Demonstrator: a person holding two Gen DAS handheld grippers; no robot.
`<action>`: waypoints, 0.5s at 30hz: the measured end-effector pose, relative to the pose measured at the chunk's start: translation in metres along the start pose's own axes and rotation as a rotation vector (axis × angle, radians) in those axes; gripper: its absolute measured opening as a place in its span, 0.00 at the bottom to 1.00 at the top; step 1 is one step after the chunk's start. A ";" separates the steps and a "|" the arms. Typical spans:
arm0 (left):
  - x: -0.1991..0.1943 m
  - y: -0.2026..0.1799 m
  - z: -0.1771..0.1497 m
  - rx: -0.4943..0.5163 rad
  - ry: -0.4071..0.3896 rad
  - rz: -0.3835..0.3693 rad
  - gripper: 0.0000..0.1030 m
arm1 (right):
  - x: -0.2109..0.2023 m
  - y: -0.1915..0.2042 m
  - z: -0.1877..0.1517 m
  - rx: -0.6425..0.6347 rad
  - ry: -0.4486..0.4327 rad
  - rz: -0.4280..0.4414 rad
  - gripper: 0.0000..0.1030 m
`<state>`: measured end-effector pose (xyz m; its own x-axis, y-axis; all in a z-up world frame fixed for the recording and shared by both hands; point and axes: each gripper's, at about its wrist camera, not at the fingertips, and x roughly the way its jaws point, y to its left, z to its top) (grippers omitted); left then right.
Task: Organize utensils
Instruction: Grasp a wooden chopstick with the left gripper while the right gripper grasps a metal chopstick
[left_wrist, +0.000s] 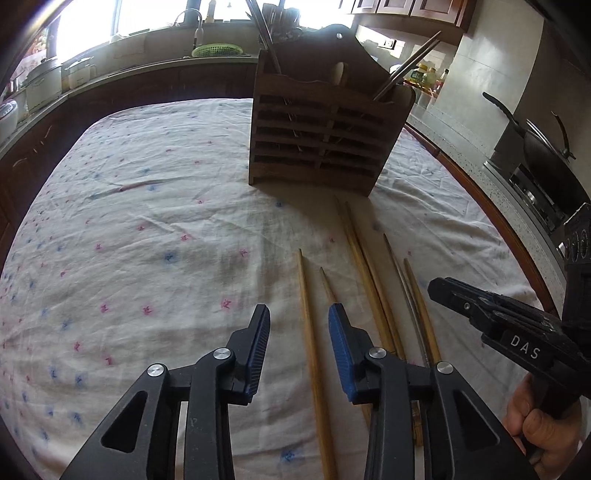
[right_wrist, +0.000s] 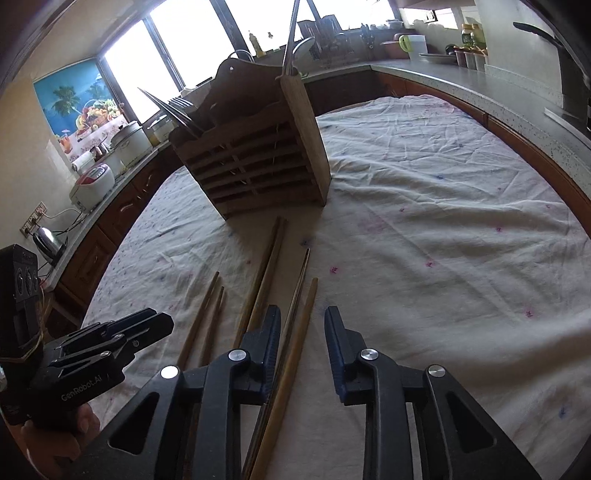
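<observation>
From the left wrist, the left tongs (left_wrist: 299, 317) hang open over a near wooden chopstick (left_wrist: 312, 354) on the cloth-covered counter (left_wrist: 147, 229), pickup pending; from the right wrist, the right tongs (right_wrist: 301, 325) gape empty above another chopstick (right_wrist: 295, 347), wooden holder (right_wrist: 255, 162) far ahead.

Black grippers (left_wrist: 299, 347), blue ribbed jaws, silver pivot screws, "DAS" marking.

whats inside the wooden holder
The wooden holder has metal chopsticks leaning out of one end and forks with more metal utensils at the other. Their lower ends are mostly hidden behind the slatted front.
</observation>
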<state>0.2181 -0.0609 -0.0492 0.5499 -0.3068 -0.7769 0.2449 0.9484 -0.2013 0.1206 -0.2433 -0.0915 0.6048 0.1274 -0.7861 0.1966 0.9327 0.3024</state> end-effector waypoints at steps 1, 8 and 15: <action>0.004 0.000 0.001 0.004 0.006 -0.002 0.30 | 0.004 0.000 0.001 -0.001 0.011 -0.004 0.20; 0.034 -0.003 0.008 0.025 0.043 -0.011 0.21 | 0.022 0.000 0.005 -0.034 0.043 -0.039 0.14; 0.044 -0.005 0.014 0.032 0.033 0.010 0.15 | 0.029 0.011 0.009 -0.117 0.046 -0.085 0.13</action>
<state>0.2523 -0.0801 -0.0737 0.5259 -0.2944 -0.7979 0.2657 0.9481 -0.1747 0.1474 -0.2324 -0.1063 0.5533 0.0590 -0.8309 0.1529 0.9734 0.1709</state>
